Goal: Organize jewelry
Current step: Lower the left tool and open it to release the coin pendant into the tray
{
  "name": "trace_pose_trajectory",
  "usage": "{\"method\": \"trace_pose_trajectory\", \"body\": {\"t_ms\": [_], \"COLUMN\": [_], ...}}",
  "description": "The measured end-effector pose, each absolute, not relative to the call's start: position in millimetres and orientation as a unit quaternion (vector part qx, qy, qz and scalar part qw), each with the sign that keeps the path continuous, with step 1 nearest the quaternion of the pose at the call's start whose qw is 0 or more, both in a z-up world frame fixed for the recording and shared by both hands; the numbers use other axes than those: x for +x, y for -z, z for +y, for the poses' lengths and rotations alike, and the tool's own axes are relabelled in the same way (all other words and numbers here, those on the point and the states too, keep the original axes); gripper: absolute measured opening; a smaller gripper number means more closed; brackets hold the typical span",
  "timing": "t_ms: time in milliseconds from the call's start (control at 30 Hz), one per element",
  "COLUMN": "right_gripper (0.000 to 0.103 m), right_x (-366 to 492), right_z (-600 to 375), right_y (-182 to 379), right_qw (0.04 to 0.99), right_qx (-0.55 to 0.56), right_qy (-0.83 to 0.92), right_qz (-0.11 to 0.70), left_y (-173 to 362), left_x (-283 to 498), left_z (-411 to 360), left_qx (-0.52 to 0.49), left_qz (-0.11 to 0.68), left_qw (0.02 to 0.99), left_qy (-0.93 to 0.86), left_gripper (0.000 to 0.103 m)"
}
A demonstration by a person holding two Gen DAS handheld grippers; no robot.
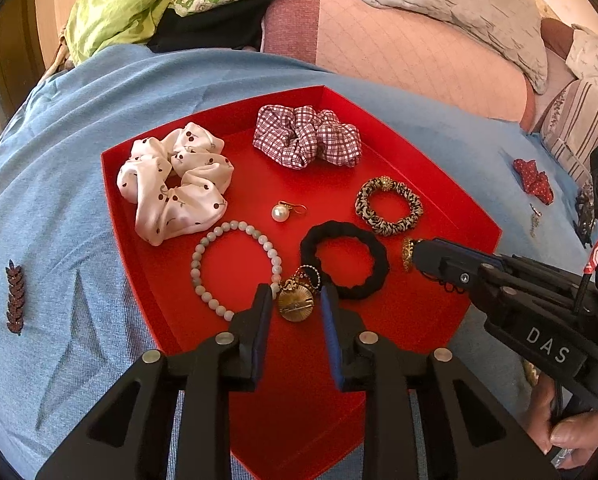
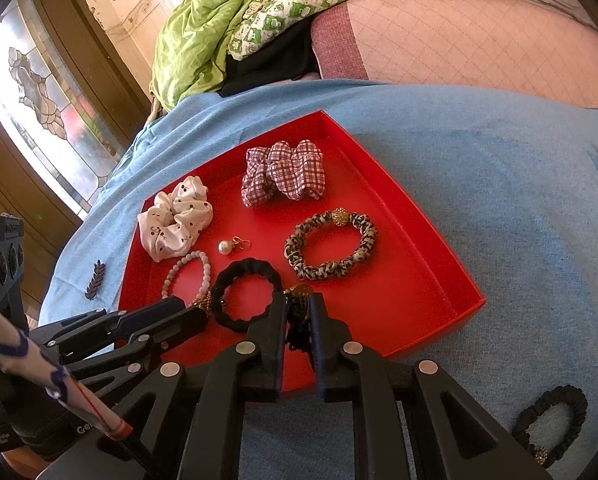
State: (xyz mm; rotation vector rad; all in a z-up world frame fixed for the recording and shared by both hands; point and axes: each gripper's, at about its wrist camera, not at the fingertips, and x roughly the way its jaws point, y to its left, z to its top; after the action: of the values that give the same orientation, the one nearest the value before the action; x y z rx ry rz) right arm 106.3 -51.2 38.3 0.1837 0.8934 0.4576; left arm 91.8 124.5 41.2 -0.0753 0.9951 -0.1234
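A red tray (image 1: 419, 320) lies on a blue cloth. Low over its near part my left gripper (image 1: 295, 312) stands open, with a round gold pendant (image 1: 297, 306) on a bead chain between the fingers, untouched by the pads. My right gripper (image 2: 299, 312) is shut on a black lacy ornament with a gold cap (image 2: 299, 298); it also shows as the right gripper (image 1: 415, 256) at the tray's right side, gold cap (image 1: 407, 254) at its tip. A black hair tie (image 1: 345, 260) lies between the two grippers.
The tray also holds a cherry-print scrunchie (image 1: 175, 188), plaid scrunchie (image 1: 307, 136), leopard hair tie (image 1: 389, 206), pearl earring (image 1: 279, 213) and bead bracelet (image 1: 235, 268). On the cloth lie a leaf clip (image 1: 15, 298), red dotted scrunchie (image 1: 533, 180) and another black hair tie (image 2: 551, 432).
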Motion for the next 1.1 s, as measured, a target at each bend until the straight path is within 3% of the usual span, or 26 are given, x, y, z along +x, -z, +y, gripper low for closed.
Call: {"method": "trace_pose_trajectory", "body": {"t_ms": [167, 500, 1100], "right_gripper": [0.020, 0.020, 0.020], "right_x": [105.6, 105.0, 106.8], "right_z": [-51.1, -61.1, -77.7], "right_y": [-38.5, -50.0, -62.0], "right_qw": [0.872, 0.876, 0.879], "right_qx": [0.090, 0.106, 0.128], "right_qy": [-0.218, -0.213, -0.204], "right_qz": [0.430, 0.419, 0.412], "left_y": [-41.7, -50.5, -62.3], "left_x": [91.4, 88.5, 86.2], "left_z": [124.4, 126.8, 122.0], "left_qx": [-0.038, -0.047, -0.014], "left_qz": [0.477, 0.463, 0.435], "left_qw": [0.876, 0.883, 0.900], "left_qy": [0.060, 0.055, 0.021], "left_gripper": [0.026, 0.034, 0.063]}}
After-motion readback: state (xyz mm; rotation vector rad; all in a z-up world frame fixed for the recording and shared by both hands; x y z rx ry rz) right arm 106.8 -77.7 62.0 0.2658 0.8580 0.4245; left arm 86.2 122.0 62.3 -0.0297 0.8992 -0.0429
